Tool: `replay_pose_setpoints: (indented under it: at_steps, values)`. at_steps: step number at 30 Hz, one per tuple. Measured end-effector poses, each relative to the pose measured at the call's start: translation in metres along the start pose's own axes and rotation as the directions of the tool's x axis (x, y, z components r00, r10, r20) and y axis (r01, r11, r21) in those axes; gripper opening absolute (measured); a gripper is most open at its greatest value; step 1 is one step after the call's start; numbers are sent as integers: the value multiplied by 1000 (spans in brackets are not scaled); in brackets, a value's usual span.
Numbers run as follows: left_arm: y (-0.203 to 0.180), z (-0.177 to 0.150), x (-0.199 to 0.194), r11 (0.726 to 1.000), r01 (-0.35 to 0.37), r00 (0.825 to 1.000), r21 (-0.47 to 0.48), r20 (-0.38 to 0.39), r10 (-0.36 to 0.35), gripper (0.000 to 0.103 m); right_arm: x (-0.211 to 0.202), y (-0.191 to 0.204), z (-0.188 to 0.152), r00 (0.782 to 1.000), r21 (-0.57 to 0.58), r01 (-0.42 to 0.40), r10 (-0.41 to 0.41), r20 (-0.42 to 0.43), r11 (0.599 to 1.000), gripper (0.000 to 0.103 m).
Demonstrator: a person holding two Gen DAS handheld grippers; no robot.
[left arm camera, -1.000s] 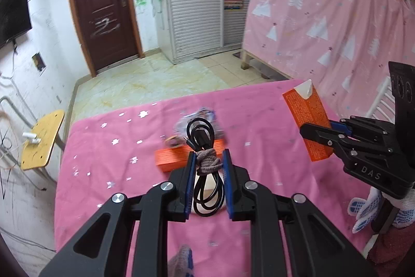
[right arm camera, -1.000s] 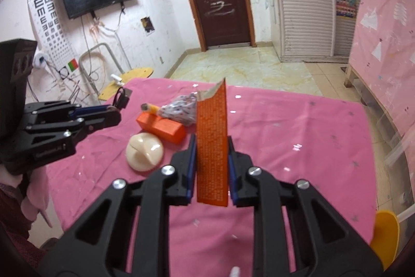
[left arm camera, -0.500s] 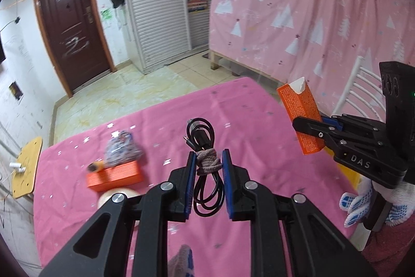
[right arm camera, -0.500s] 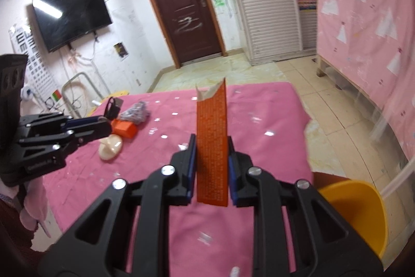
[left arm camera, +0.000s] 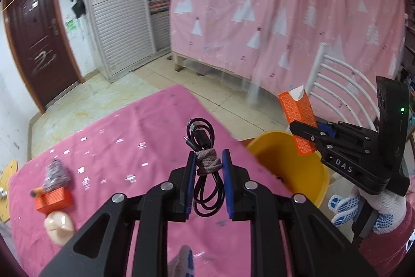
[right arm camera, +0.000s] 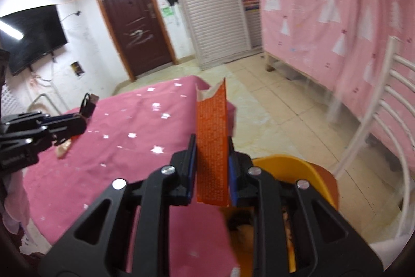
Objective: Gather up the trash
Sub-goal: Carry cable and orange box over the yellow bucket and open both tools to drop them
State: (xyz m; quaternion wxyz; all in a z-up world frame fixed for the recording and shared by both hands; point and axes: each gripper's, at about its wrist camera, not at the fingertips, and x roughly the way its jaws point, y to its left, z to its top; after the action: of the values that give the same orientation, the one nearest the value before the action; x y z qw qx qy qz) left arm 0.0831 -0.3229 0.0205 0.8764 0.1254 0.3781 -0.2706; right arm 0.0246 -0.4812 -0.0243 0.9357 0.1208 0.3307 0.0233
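Observation:
My left gripper (left arm camera: 207, 168) is shut on a coiled black cable (left arm camera: 205, 181) tied with a brown band, held above the pink table (left arm camera: 116, 142) near its right edge. My right gripper (right arm camera: 211, 162) is shut on a torn orange carton (right arm camera: 212, 147), also seen in the left wrist view (left arm camera: 298, 118), and holds it above the yellow bin (left arm camera: 288, 168). The bin (right arm camera: 303, 168) stands on the floor by the table corner, with some trash inside.
On the table's left lie an orange box (left arm camera: 53, 200), a crumpled wrapper (left arm camera: 55, 174) and a cream round object (left arm camera: 58, 225). A white chair (right arm camera: 384, 136) stands beside the bin. A pink curtain (left arm camera: 285, 17) hangs behind it.
Both grippers have swung to the right with their loads. The yellow bin has come into view, and the orange carton is now over it.

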Motion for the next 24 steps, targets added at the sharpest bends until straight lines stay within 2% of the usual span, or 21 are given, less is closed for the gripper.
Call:
replay_pose_setpoints:
  at_steps: [6,14,16,17,20,22,24]
  values:
    - [-41,8,28,997,58,998,41,-30,-56,12,-8,-32,-8,999,42,45,-45,8,998,20]
    - [-73,18,48,988,154,988,28,-21,-153,12,-18,-57,-12,998,107,35,-39,41,994,20]
    - [-81,20,51,987,158,987,30,-25,-157,12,-20,-64,-11,998,122,30,-36,49,992,29]
    - [-83,21,52,987,161,987,29,-27,-160,13,-22,-67,-12,998,131,27,-34,55,991,37]
    - [-92,23,55,988,152,988,35,-18,-152,14,-25,-73,-12,997,144,24,-34,64,989,40]
    - [-96,23,55,986,161,987,30,-23,-161,18,-27,-77,-12,997,156,19,-30,72,988,40]
    - [-98,24,55,987,160,987,24,-17,-159,35,-28,-77,-12,997,161,15,-28,77,987,40]
